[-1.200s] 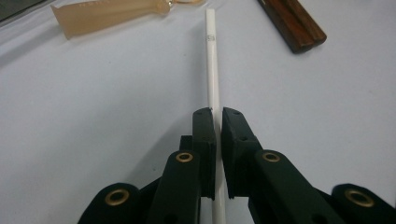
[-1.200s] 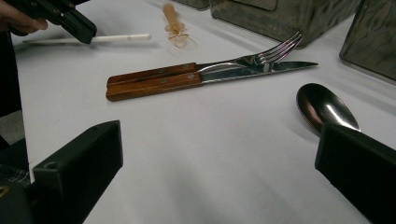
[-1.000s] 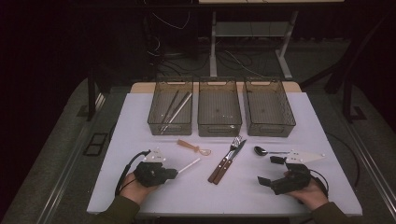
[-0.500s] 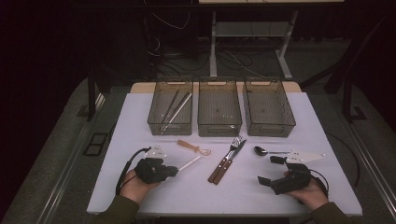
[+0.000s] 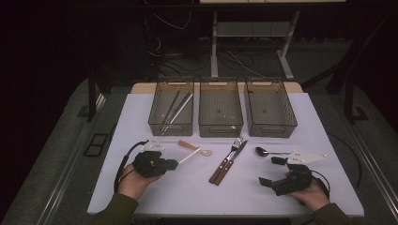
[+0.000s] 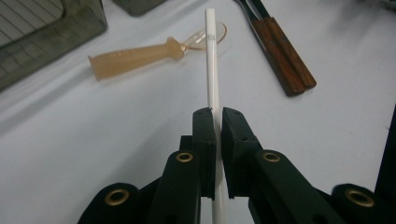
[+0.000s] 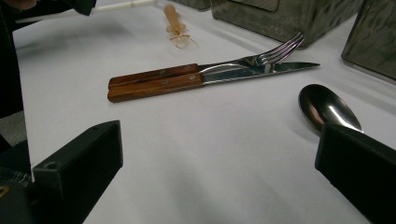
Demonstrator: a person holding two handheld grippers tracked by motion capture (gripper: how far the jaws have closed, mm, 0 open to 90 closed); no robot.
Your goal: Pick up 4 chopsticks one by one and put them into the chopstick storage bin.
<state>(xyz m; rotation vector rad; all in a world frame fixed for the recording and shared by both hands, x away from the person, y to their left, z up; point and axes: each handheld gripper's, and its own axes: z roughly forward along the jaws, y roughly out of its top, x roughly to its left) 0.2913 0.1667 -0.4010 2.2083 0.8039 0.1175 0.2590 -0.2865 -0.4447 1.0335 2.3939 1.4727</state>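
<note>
Fingers of left gripper clamped on near end of white chopstick. Chopstick long axis runs straight ahead from fingers, far tip over amber spoon. Left bin with matching chopsticks beyond amber spoon. Right gripper fingers apart, idle, well right of amber spoon.

The left gripper, its jaws clamped on the thin white plastic stick, now sits a little higher and farther up the white table than before, lifting the stick's near end while its tip stays by the translucent orange plastic spoon.
</note>
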